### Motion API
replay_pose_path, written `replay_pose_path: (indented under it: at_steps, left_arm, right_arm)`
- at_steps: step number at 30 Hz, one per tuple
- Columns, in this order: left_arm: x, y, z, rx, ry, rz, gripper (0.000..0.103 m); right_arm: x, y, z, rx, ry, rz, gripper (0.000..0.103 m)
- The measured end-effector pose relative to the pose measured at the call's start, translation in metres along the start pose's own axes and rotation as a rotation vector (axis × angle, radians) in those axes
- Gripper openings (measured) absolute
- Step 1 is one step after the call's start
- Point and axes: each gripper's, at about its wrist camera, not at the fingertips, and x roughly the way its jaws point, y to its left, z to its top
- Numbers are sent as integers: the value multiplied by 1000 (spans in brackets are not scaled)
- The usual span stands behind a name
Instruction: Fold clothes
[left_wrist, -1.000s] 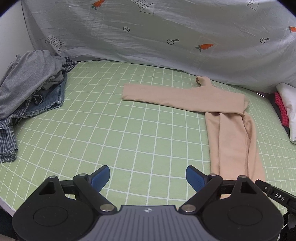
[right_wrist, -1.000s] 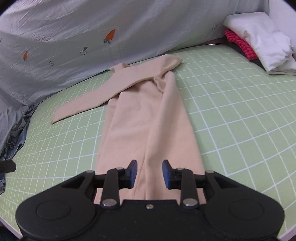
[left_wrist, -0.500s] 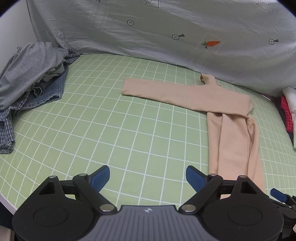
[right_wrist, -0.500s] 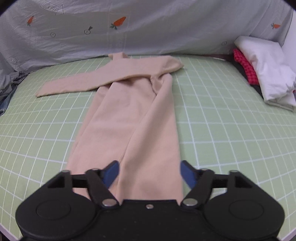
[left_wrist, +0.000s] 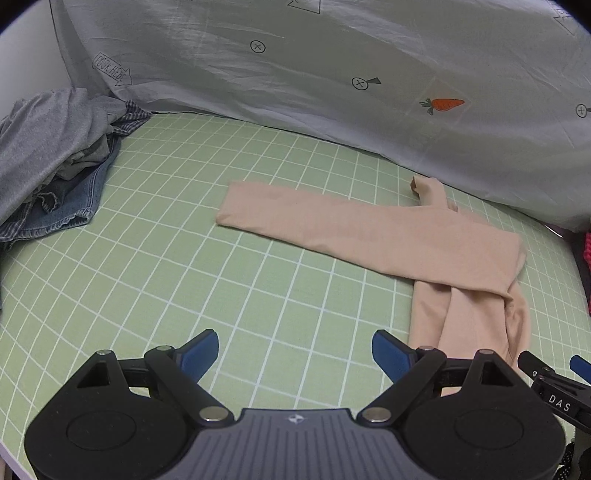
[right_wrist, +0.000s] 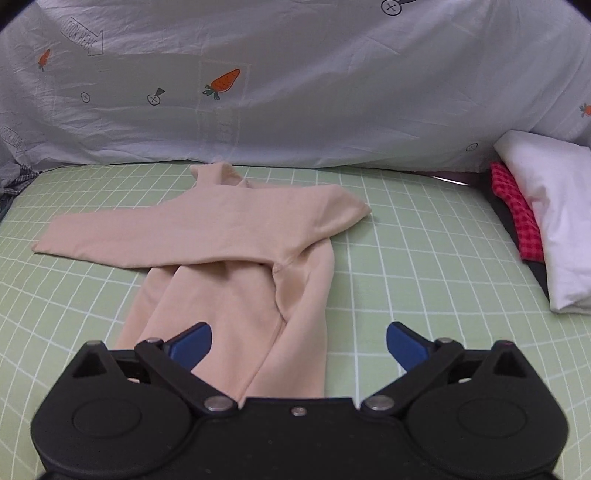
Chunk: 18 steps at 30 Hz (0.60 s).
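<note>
grey printed sheet hangs across the back, w/ green grid mat spread below it. beige top lies flat on the mat, body folded narrow, one sleeve laid across it twd the left, collar near the sheet. heap of grey & denim clothes sits far left; white folded stack over red checked cloth far right. my left gripper hovers over bare mat, jaws wide apart, nothing in them. my right gripper is above the top's lower body, jaws also spread, empty.
</note>
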Motion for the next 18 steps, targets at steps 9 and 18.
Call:
replay_pose_path:
  at_steps: [9, 18]
  left_arm:
    - [51, -10, 39, 4, 45, 46, 90]
    - [63, -1, 30, -8, 105, 40, 90]
  right_arm:
    - [77, 17, 29, -130, 97, 46, 19]
    - [37, -1, 53, 45, -2, 116, 4]
